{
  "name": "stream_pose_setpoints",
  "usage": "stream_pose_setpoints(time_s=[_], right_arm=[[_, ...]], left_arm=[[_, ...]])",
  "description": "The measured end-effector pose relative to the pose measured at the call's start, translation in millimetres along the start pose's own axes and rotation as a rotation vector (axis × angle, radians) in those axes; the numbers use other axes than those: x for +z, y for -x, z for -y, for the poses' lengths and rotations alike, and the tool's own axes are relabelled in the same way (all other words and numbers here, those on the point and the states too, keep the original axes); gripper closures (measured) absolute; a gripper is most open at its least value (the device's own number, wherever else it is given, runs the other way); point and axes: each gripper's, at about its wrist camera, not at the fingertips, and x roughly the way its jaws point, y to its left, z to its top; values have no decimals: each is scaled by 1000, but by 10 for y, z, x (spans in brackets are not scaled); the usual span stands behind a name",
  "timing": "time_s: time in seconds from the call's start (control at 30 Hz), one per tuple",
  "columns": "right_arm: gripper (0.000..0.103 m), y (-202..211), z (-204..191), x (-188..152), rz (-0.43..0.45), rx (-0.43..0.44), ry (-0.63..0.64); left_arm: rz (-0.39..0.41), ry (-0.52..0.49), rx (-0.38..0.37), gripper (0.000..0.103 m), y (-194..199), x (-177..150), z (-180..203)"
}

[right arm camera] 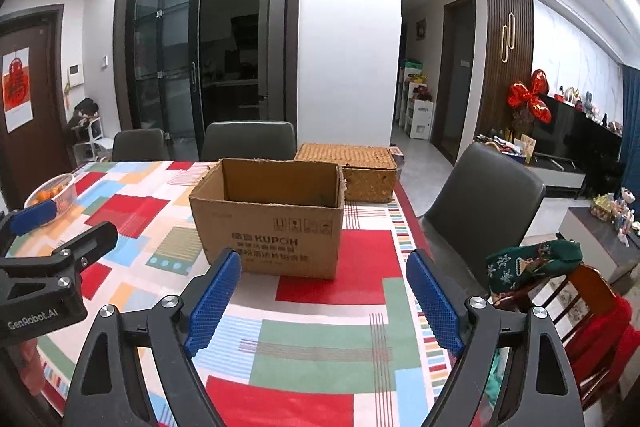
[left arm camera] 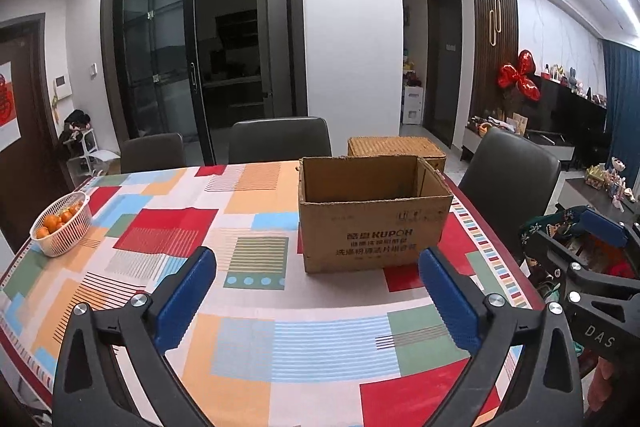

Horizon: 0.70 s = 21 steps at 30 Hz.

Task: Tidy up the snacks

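Observation:
An open-topped brown cardboard box (left arm camera: 376,231) (right arm camera: 272,231) stands on the patterned tablecloth. The part of its inside that shows is bare. My left gripper (left arm camera: 317,253) hovers over the table in front of the box, blue pads wide apart with nothing between them. My right gripper (right arm camera: 324,255) is level with it on its right, also open and holding nothing. Each gripper shows at the edge of the other's view: a blue pad (left arm camera: 604,227) of the right one, a blue pad (right arm camera: 32,217) of the left one. No snack packets appear in either view.
A closed wicker basket (left arm camera: 396,147) (right arm camera: 352,163) sits behind the box. A white basket of oranges (left arm camera: 60,227) (right arm camera: 56,193) rests near the table's left edge. Dark chairs (left arm camera: 280,139) (right arm camera: 484,195) ring the table. A wooden chair (right arm camera: 560,287) draped with cloth stands at the right.

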Motion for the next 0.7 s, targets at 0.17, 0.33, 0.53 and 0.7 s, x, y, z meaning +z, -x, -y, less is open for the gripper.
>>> stream_pose_setpoints(time_s=[0.17, 0.33, 0.53, 0.7], right_arm=[[17, 78, -27, -26, 2, -5, 13], [17, 149, -9, -25, 7, -6, 10], [17, 181, 14, -2, 18, -10, 4], [17, 190, 10, -2, 20, -11, 5]], left_arm=[[10, 3, 1, 0, 63, 2, -3], [17, -2, 2, 0, 83, -4, 20], [18, 0, 2, 0, 82, -21, 22], [18, 3, 2, 0, 79, -38, 16]])
